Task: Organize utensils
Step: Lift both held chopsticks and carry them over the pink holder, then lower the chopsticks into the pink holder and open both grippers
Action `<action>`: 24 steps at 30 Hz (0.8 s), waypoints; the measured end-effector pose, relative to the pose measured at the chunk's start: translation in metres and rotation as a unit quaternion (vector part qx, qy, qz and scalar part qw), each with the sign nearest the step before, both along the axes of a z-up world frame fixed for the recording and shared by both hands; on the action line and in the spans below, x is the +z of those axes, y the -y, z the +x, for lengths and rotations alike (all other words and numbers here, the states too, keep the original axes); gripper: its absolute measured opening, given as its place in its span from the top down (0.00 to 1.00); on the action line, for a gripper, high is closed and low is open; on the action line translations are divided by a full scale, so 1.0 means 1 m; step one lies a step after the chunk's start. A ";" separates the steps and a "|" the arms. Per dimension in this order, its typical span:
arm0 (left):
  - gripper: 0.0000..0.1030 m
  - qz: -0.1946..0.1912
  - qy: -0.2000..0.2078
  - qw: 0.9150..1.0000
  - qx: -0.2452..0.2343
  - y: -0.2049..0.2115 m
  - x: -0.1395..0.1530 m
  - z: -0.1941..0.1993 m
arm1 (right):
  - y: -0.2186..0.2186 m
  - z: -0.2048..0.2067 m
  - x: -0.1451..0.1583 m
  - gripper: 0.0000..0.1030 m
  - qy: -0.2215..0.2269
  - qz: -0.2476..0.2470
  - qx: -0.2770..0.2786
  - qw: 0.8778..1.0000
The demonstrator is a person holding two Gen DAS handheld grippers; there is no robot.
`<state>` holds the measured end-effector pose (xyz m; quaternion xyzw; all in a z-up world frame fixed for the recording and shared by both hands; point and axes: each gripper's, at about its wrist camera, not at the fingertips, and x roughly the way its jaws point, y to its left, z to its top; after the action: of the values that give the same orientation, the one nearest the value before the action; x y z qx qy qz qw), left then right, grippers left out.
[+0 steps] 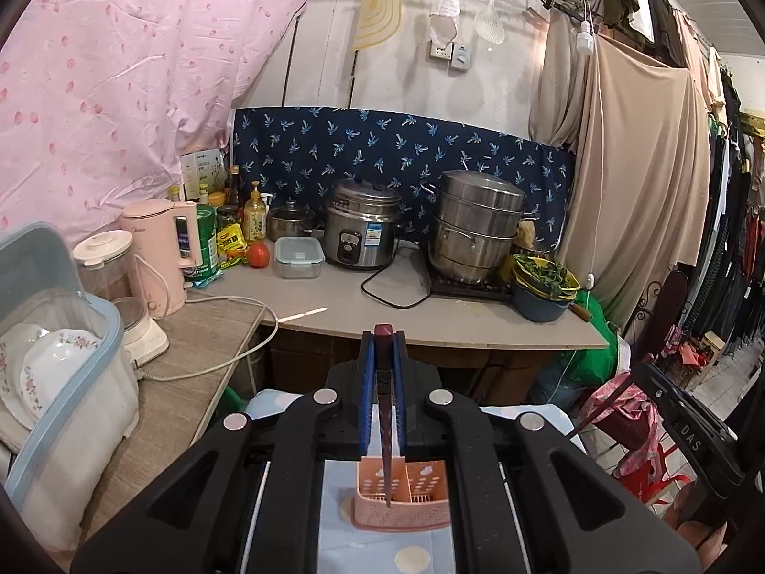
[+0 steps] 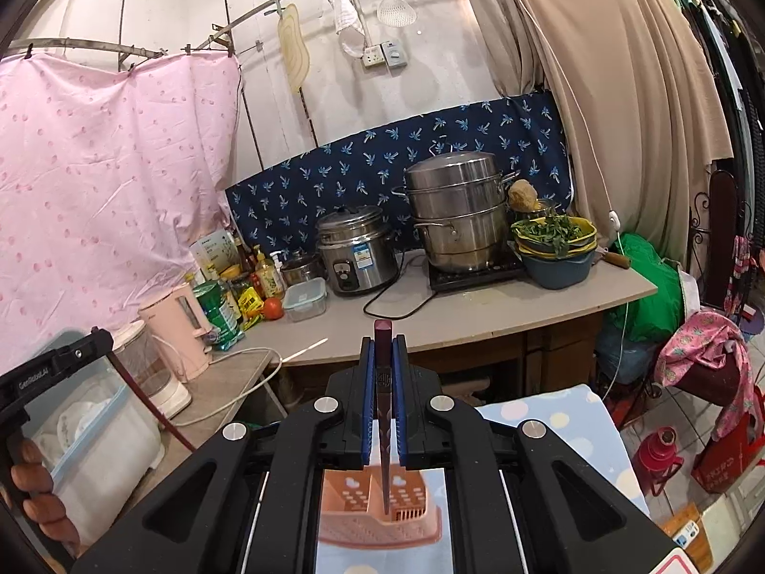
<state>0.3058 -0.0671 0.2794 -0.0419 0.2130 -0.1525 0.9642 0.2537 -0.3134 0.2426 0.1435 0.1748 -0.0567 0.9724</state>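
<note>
My left gripper (image 1: 384,349) is shut on a dark maroon chopstick (image 1: 384,411) held upright, its tip pointing down over a pink perforated utensil holder (image 1: 406,502) on a pale blue dotted cloth. My right gripper (image 2: 384,354) is shut on a second dark maroon chopstick (image 2: 384,421), its tip over the same pink utensil holder (image 2: 358,512). The right gripper's body shows at the right edge of the left wrist view, and the left gripper with the hand on it shows at the left edge of the right wrist view.
A counter (image 1: 430,315) behind holds a rice cooker (image 1: 361,225), a steel steamer pot (image 1: 478,225), a basin of greens (image 1: 542,282), a food box, a tomato and bottles. A pink kettle (image 1: 160,258), a blender and a dish bin (image 1: 57,382) stand at left. Clothes hang at right.
</note>
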 end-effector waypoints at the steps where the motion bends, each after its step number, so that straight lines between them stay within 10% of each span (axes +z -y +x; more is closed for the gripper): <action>1: 0.93 0.002 -0.001 1.000 0.001 0.002 -0.002 0.004 | 0.001 0.006 -0.003 0.93 -0.005 0.001 0.001 1.000; 14: 0.93 0.024 -0.043 0.999 0.017 0.013 -0.062 0.046 | 0.000 0.040 -0.071 0.90 -0.074 -0.010 0.002 0.997; 18: 0.61 0.020 -0.039 0.998 0.037 0.006 -0.062 0.044 | -0.001 0.033 -0.063 0.73 -0.061 -0.024 -0.008 0.998; 24: 0.57 0.025 -0.033 0.998 0.039 -0.001 -0.052 0.033 | -0.004 0.013 -0.042 0.66 -0.039 -0.031 -0.009 0.999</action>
<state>0.3383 -0.0662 0.2277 -0.0316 0.2470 -0.1080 0.9625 0.2671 -0.3094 0.2005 0.1127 0.2094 -0.0760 0.9683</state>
